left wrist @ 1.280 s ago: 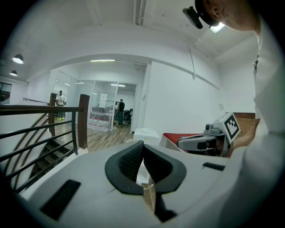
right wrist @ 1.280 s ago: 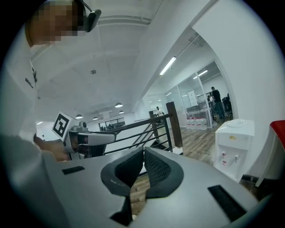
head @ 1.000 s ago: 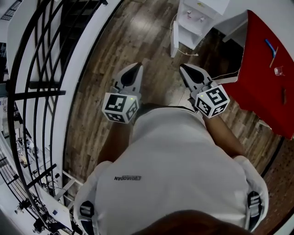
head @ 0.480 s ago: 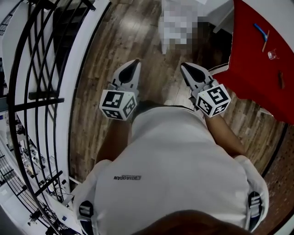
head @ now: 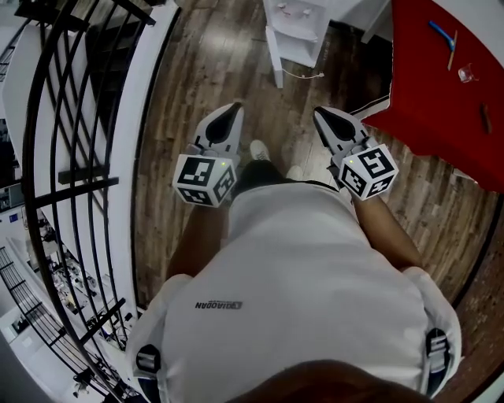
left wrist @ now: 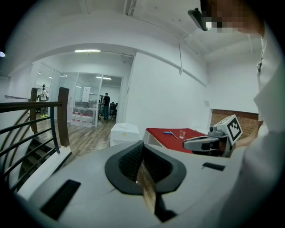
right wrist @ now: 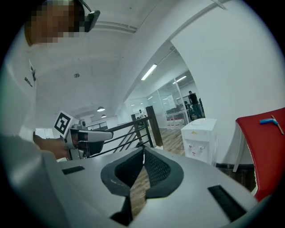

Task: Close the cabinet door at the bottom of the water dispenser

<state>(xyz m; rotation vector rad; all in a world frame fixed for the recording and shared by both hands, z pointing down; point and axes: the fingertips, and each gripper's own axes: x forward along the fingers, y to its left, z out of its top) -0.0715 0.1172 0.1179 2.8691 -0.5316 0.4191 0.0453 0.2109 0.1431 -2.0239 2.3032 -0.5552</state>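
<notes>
The white water dispenser [head: 296, 22] stands at the top of the head view, against the wall. Its bottom cabinet door [head: 276, 57] swings out toward me, open. My left gripper [head: 233, 109] and right gripper [head: 319, 115] are held side by side at waist height, both shut and empty, well short of the dispenser. In the left gripper view the dispenser [left wrist: 124, 133] shows beyond the closed left gripper [left wrist: 142, 144]. The right gripper view has the dispenser [right wrist: 200, 140] with its taps beyond the closed right gripper [right wrist: 143, 148]; the gripper body hides its lower cabinet.
A red table [head: 441, 86] with a blue-handled tool and a small glass stands right of the dispenser. A black stair railing [head: 71, 157] and white ledge run along the left. A thin cable [head: 303, 75] lies by the dispenser. Wood floor [head: 205, 71] lies between.
The person has stepped forward: the dispenser and red table have shifted left in the head view, and shoes now show between the grippers. Both grippers stay shut, side by side.
</notes>
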